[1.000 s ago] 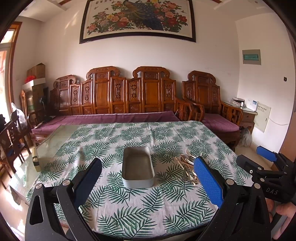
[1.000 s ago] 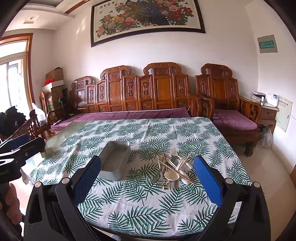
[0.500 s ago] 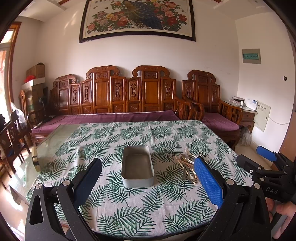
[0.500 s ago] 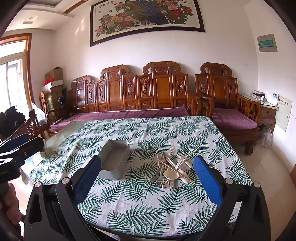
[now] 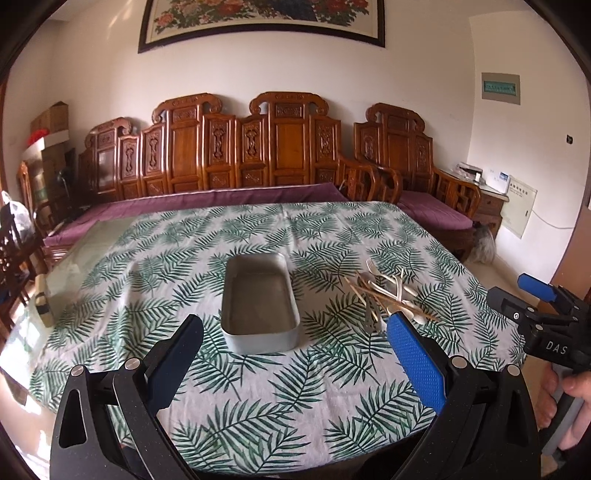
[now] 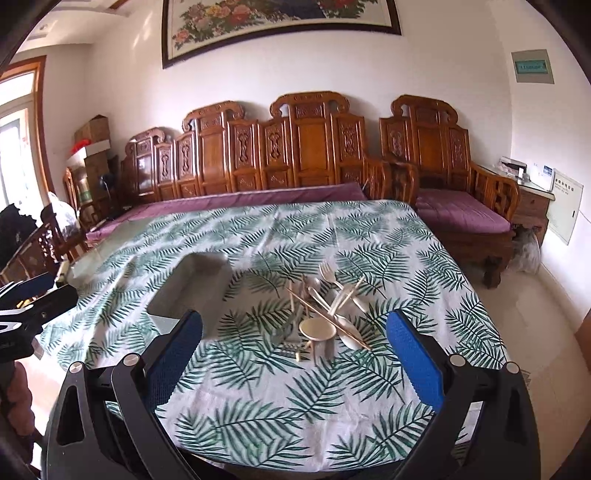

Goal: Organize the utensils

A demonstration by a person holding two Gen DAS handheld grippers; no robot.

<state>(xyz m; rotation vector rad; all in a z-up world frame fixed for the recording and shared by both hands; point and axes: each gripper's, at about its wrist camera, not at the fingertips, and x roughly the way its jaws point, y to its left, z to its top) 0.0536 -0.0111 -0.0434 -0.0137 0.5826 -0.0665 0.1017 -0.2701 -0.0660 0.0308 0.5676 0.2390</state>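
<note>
Facing table, left view: left gripper (image 5: pixel 295 347) spread wide, holding nothing; tray (image 5: pixel 259 301) centre of tablecloth (image 5: pixel 184 258); utensil pile (image 5: pixel 388 295) just right, partly behind blue pad. Right view: right gripper (image 6: pixel 295 343) spread, nothing held; pile (image 6: pixel 325 314) tangled, pieces hard to separate; tray (image 6: pixel 192 288) left, near corner hidden by pad.

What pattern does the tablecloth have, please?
Green palm-leaf fronds on white tablecloth, clearest in the right wrist view.

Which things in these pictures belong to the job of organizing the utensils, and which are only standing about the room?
Belong to the job:
utensil pile
metal tray
left gripper, open
right gripper, open

Only standing about:
carved wooden bench
framed flower painting
cardboard boxes
leaf-print tablecloth
</note>
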